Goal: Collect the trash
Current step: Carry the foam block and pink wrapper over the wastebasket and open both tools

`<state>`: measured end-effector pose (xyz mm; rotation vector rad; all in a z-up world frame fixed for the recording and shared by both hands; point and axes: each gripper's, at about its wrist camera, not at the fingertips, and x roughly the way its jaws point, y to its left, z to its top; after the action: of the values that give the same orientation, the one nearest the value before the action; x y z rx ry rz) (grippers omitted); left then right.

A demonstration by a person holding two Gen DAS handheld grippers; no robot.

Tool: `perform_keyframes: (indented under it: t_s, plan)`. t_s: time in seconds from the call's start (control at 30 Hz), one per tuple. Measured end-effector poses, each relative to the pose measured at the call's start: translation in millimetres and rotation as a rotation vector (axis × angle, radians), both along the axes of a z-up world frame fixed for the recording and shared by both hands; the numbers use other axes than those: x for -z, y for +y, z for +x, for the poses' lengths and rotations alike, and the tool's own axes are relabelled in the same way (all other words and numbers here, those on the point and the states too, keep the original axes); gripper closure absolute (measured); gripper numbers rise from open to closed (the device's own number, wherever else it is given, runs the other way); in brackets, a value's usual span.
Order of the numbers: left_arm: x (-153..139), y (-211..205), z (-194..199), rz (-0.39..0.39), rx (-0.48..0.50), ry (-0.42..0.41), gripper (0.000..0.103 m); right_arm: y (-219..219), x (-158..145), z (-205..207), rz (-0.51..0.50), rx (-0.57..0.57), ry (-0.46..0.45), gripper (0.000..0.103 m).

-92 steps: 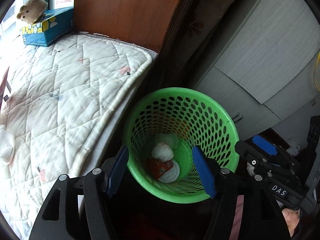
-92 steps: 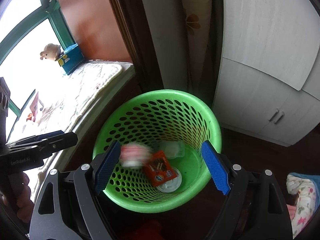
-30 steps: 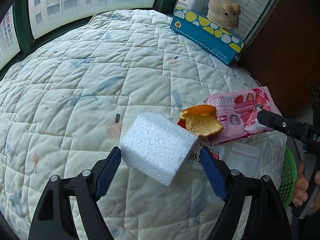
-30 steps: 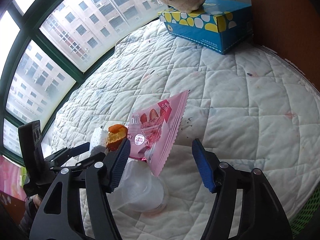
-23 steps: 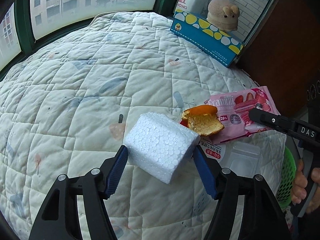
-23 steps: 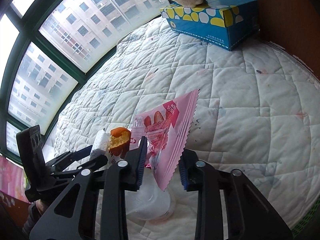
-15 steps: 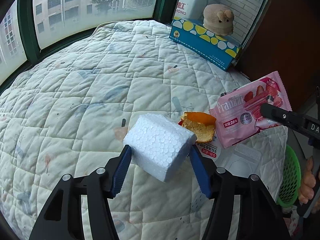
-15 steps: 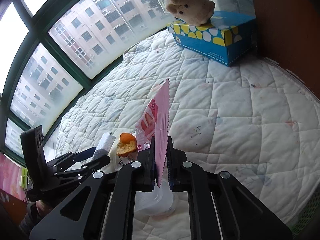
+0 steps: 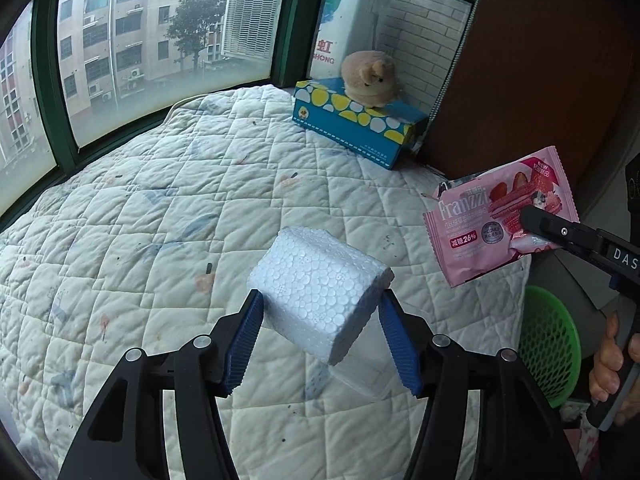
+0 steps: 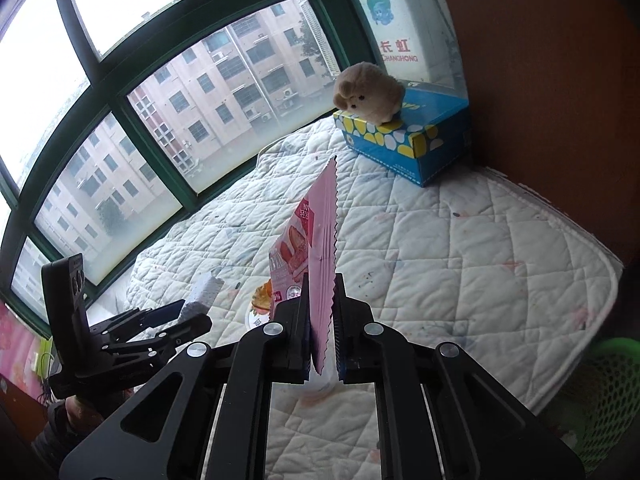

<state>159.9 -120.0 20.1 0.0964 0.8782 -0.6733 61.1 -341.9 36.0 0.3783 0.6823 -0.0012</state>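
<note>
My left gripper [image 9: 320, 312] is shut on a white foam block [image 9: 318, 290] and holds it above the quilted mattress [image 9: 160, 220]. My right gripper [image 10: 322, 312] is shut on a pink snack wrapper [image 10: 316, 248], lifted edge-on above the mattress; the wrapper also shows in the left wrist view [image 9: 496, 216]. An orange peel [image 10: 262, 294] and a clear plastic container [image 9: 360, 376] lie on the mattress below. The green mesh bin [image 9: 548, 340] stands on the floor past the mattress's right edge.
A blue tissue box [image 9: 356, 124] with a plush toy [image 9: 372, 78] on it sits at the far corner by the window. A brown wooden panel [image 9: 540, 60] rises at the right. The bin rim also shows in the right wrist view [image 10: 608, 384].
Both grippers closed on their items and lifted them off the mattress: the left on the foam block, the right on the pink wrapper. About three seconds ago both hung open over the bin.
</note>
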Motion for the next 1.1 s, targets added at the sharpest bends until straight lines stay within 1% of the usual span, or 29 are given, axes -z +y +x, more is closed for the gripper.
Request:
perform_keyframes:
  t_s: [0.17,0.4,0.7,0.8,1.0,1.07,1.1]
  plan:
    - [-10.6,-29.3,-32.0,-0.023,0.077,-0.01,0.046,-18.7,0.3,-37.3,-0.023,0.057,0.003,0.094]
    - [-9.8,-82.3,-81.5,-0.02,0.205,-0.01,0.046,-52.0,13.7,-97.4,-0.074,0.161,0.053,0.094]
    - [-0.5,-153.1,-133.2,-0.01,0.357,0.014,0.046,-103.6,40.6,-176.1,-0.129,0.323,0.148,0.093]
    - [4.3,-175.0,-147.6,-0.003,0.399,0.026,0.046,-121.3,49.5,-198.9,-0.126,0.376,0.177,0.09]
    - [14.7,-211.5,-175.9,0.022,0.464,0.043,0.045,-146.5,62.5,-230.9,-0.129,0.455,0.221,0.09]
    - [17.3,-222.2,-184.3,0.029,0.483,0.047,0.045,-153.1,65.3,-239.9,-0.122,0.472,0.226,0.087]
    - [18.4,-226.7,-188.5,0.032,0.491,0.05,0.045,-156.7,66.5,-244.5,-0.122,0.482,0.227,0.081]
